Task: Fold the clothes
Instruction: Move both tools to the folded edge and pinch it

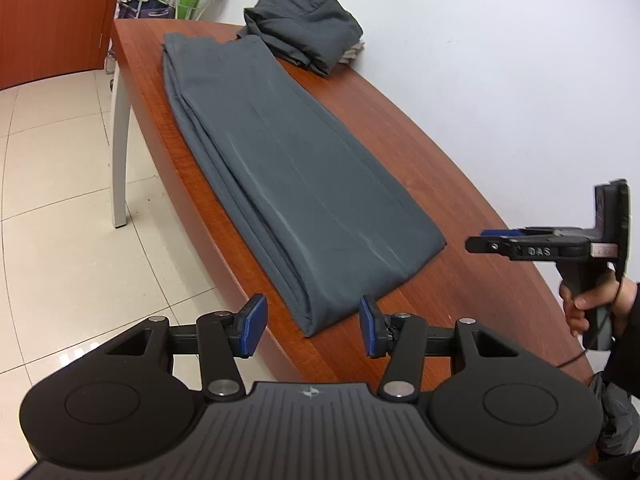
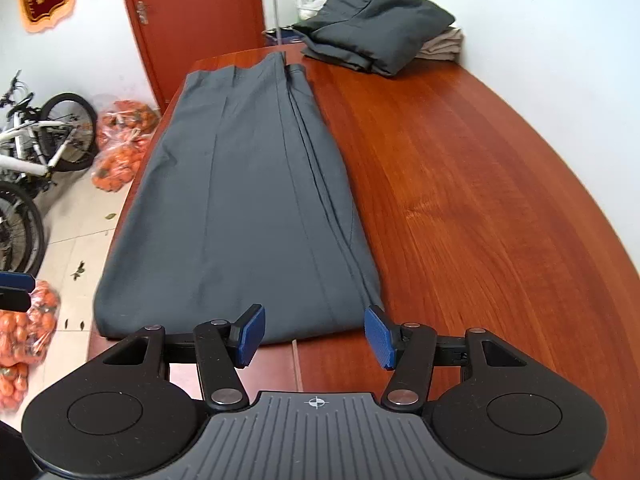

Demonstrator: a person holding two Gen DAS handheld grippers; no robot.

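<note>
While both grippers are hovering at the near end of the worktop, the grey trousers are lying flat and lengthwise along it, leg on leg in a long narrow strip, with their near end just ahead of the jaws. The left gripper is standing with its jaws spread wide and holding nothing, lined up on the near corner of the cloth; the right gripper is likewise gaping and empty, facing the same end from the other side. A stack of folded clothes is sitting at the far end by the wall. Judging from this, a pinch that takes only the top layer is the main risk: the stacked edges along one side are lying loose and could slide apart when lifted. The left edge is also running close to the worktop's rim, so a careless drag could pull cloth over the side.
</note>
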